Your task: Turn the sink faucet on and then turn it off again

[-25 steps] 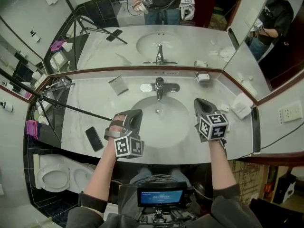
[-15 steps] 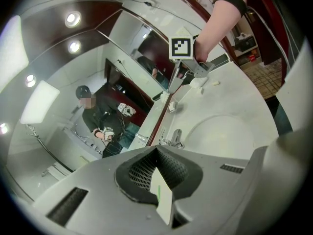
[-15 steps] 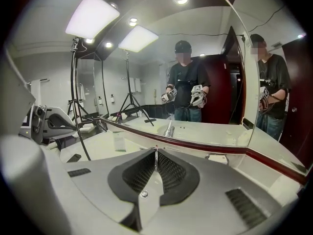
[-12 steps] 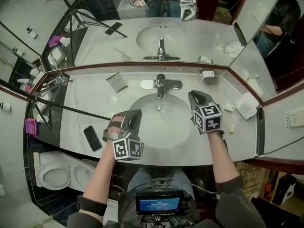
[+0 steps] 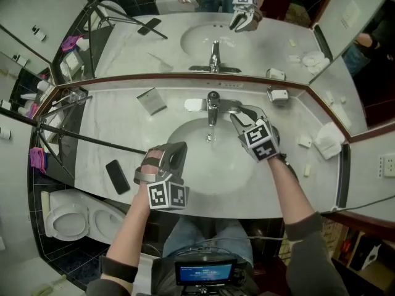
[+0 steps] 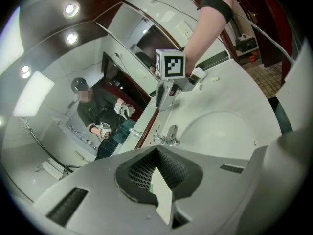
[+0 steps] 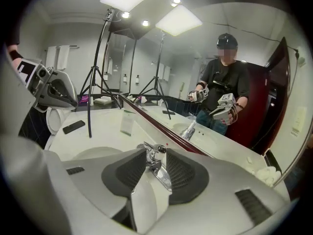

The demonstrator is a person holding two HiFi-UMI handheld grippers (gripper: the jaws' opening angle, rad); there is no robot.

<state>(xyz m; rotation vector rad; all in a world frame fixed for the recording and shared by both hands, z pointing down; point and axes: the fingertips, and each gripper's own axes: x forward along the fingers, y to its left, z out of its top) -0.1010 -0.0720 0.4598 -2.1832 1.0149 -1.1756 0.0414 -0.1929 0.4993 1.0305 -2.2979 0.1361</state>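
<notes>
As my right tongs (image 5: pixel 238 113) come up on the faucet (image 5: pixel 213 105), their jaws have just been spreading and now stand wide. The faucet's chrome top sits in the gap between the pads, and neither pad looks to be pressing on it. My left tongs (image 5: pixel 177 148) are pinched fully together on nothing, hovering over the near side of the sink basin (image 5: pixel 203 162), with the faucet well ahead of them.

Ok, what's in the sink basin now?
Only the drain shows in the sink basin, below the faucet. The right gripper, fingers just opening around the faucet, and its arm cover the right side; the left gripper overlaps the left rim. Water flow: unclear.
</notes>
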